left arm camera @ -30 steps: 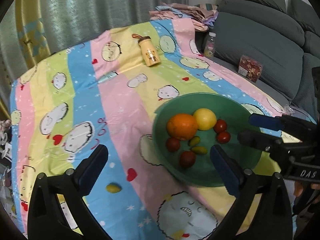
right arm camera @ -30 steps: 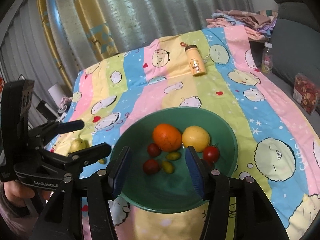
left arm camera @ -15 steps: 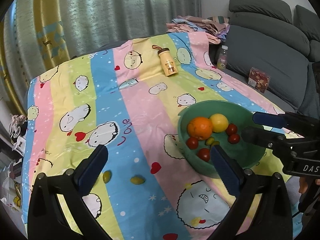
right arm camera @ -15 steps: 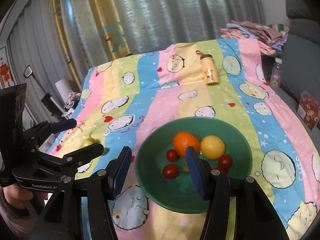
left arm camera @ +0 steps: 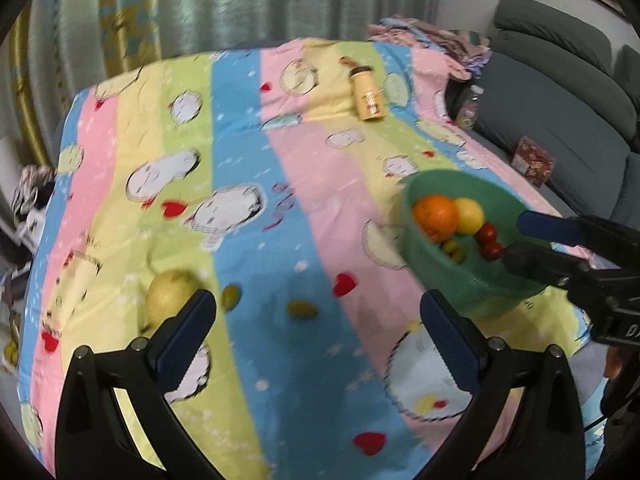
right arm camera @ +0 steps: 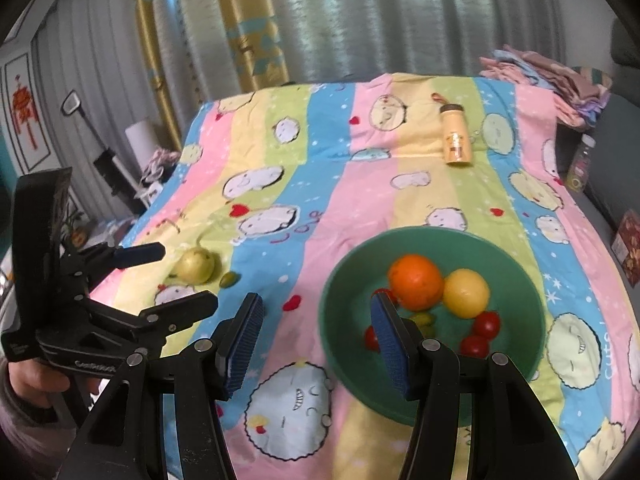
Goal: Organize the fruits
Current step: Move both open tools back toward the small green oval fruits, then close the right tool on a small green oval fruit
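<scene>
A green bowl (right arm camera: 520,272) (left arm camera: 448,272) holds an orange (right arm camera: 416,282), a yellow lemon (right arm camera: 466,293), red tomatoes (right arm camera: 486,324) and small green fruits. On the striped cloth to its left lie a yellow-green pear (left arm camera: 166,294) (right arm camera: 195,266) and two small green fruits (left arm camera: 231,296) (left arm camera: 302,309). My left gripper (left arm camera: 316,320) is open and empty above the cloth, its left finger by the pear. My right gripper (right arm camera: 316,340) is open and empty at the bowl's near-left rim.
A yellow bottle (right arm camera: 456,142) lies at the far side of the cloth. A grey sofa (left arm camera: 560,92) with a snack packet (left arm camera: 534,162) stands to the right. Folded clothes (right arm camera: 548,76) sit at the back right. Curtains hang behind.
Both grippers have pulled back and swung left, away from the bowl. The pear and loose green fruits have come into the left wrist view. Both stay open.
</scene>
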A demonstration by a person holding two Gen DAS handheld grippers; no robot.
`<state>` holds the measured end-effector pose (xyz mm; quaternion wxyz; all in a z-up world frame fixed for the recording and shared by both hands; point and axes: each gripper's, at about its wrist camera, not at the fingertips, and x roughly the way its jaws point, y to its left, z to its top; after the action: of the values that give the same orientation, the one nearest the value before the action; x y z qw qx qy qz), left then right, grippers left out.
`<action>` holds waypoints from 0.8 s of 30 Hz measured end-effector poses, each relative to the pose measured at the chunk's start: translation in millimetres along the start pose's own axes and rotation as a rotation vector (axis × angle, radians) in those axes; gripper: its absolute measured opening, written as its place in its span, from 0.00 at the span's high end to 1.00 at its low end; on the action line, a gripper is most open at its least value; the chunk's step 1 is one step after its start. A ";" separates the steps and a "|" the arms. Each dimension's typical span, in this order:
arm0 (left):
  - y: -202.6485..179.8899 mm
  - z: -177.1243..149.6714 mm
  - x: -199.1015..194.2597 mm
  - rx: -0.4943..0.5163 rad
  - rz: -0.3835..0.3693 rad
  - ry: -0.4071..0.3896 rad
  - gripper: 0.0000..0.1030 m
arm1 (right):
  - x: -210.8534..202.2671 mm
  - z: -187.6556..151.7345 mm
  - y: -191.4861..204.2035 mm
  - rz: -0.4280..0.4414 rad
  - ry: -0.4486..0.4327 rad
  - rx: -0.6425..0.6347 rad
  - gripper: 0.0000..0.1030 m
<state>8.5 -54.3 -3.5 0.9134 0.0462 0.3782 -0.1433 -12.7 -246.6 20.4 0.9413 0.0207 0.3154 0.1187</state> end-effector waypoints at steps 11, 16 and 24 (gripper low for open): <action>93.9 -50.2 1.4 -0.281 -0.013 0.068 0.01 | 42.7 -17.0 43.3 0.096 0.129 -0.096 0.45; 103.0 -57.1 1.2 -0.328 -0.085 0.071 0.01 | 70.3 -25.5 63.2 0.152 0.207 -0.126 0.45; 108.6 -60.8 6.5 -0.339 -0.150 0.073 0.01 | 116.0 -24.3 71.8 0.129 0.301 -0.168 0.45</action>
<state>3.9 59.7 -53.9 0.8806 -0.1316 0.4321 -0.1433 47.4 -150.4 -59.2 0.8722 -0.0556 0.4399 0.2066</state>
